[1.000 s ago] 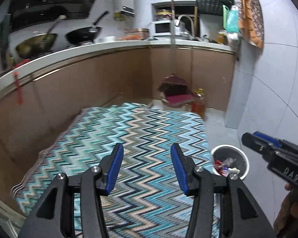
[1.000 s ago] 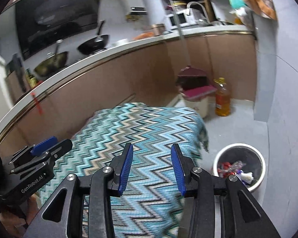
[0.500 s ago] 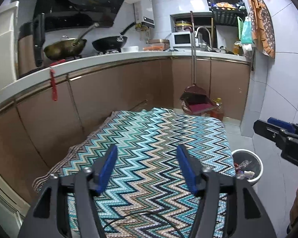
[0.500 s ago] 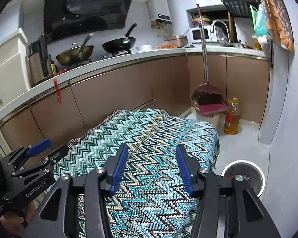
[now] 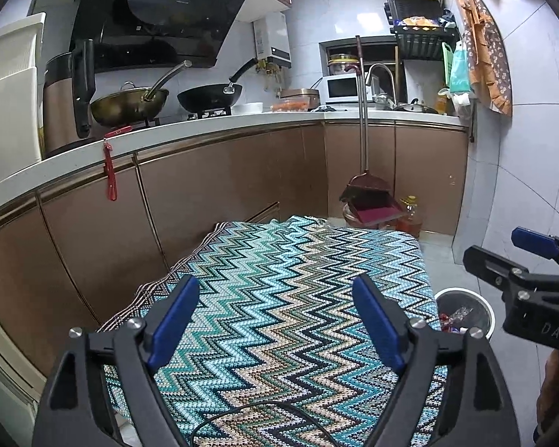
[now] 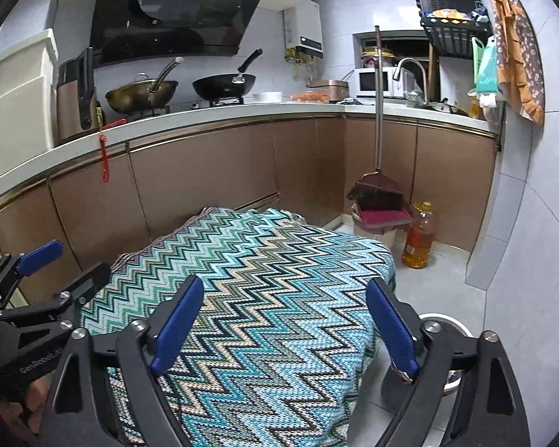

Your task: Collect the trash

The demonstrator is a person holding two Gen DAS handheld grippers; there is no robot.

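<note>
My left gripper (image 5: 275,298) hovers above a table draped in a teal zigzag cloth (image 5: 279,316), its jaws opening wide with nothing between them. My right gripper (image 6: 285,300) hangs over the cloth's right part (image 6: 261,279), jaws likewise opening and empty. A white-rimmed trash bin (image 5: 466,307) with red and clear wrappers inside stands on the floor right of the table; in the right wrist view only its rim (image 6: 452,322) shows behind my right finger. Each gripper appears in the other's view: the right gripper (image 5: 518,257) and the left gripper (image 6: 52,264). No trash lies on the cloth.
A brown cabinet run with a white counter (image 5: 242,119) wraps the left and far sides. A broom and dustpan (image 6: 378,201) and an oil bottle (image 6: 419,236) stand at the far corner. A tiled wall (image 6: 533,260) closes the right. A black cable (image 5: 261,413) lies near the cloth's front.
Both grippers have drawn back from the table and tilted up, so the counter and stove show more. Both pairs of jaws have spread much wider. The bin has slid lower right.
</note>
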